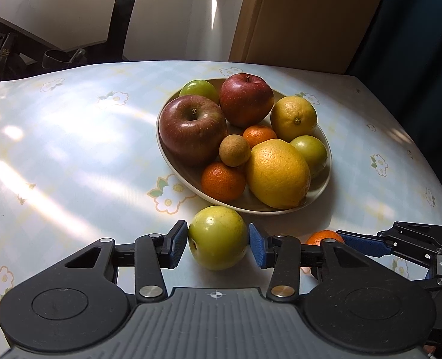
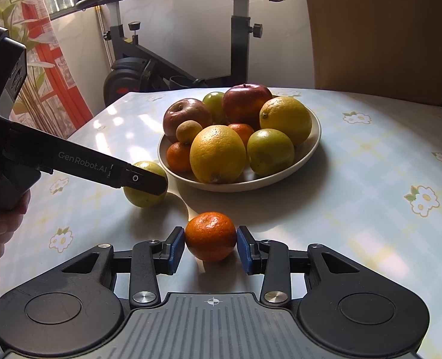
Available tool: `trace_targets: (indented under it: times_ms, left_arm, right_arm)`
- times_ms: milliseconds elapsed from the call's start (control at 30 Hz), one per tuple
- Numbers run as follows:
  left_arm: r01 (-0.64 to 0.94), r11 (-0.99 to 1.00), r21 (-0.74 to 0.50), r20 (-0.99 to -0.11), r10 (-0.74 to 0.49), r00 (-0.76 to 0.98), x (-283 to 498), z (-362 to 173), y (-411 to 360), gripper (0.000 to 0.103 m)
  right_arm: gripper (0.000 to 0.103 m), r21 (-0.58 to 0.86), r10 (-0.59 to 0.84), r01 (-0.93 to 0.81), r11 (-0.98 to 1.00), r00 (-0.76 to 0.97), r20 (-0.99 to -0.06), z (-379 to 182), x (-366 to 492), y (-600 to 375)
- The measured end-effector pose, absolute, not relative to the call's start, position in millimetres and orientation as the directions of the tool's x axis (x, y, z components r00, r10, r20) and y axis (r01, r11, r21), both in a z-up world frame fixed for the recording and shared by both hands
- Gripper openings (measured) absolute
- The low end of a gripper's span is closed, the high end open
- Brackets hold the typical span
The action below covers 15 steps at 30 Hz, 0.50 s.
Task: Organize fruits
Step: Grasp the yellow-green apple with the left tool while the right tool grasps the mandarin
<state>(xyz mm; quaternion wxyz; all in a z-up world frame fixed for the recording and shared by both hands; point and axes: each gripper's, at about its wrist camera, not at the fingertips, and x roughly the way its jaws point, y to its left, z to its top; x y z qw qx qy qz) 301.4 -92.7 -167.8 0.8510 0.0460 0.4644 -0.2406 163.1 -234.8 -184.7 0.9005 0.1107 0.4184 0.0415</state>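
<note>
Fruit fills a bowl (image 1: 322,191) on the surface (image 1: 71,149). Left fingers (image 1: 218,243) clasp a green fruit (image 1: 218,236) near it; right fingers (image 2: 210,246) hold a mandarin (image 2: 210,236) alongside.

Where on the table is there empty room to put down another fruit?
Bare tablecloth left of the bowl, and more to its right. The bowl is piled full; in front of it sit the green fruit and mandarin.
</note>
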Motion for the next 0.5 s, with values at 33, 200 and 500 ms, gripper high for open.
trace_targets:
  times_ms: [33,200,500]
  left_arm:
    - [0.457,0.878,-0.14,-0.813,-0.366,0.454,300.4,-167.5,-92.7,0.047]
    - [0.457,0.879,-0.134,-0.808,-0.364,0.463,297.5,-166.7,-91.5,0.047]
    - [0.455,0.877,-0.153,-0.773,-0.393,0.497,294.2,-146.0,-80.7,0.047]
  right_arm:
    - [0.035,0.234,0.167,0.018,0.972,0.648,-0.743,-184.2,162.8,-235.0]
    - [0.035,0.238,0.159,0.029,0.971,0.664,-0.73,-179.0,160.4,-238.2]
    - [0.035,0.222,0.133,0.038,0.974,0.697,-0.704,-165.3,164.8,-248.2]
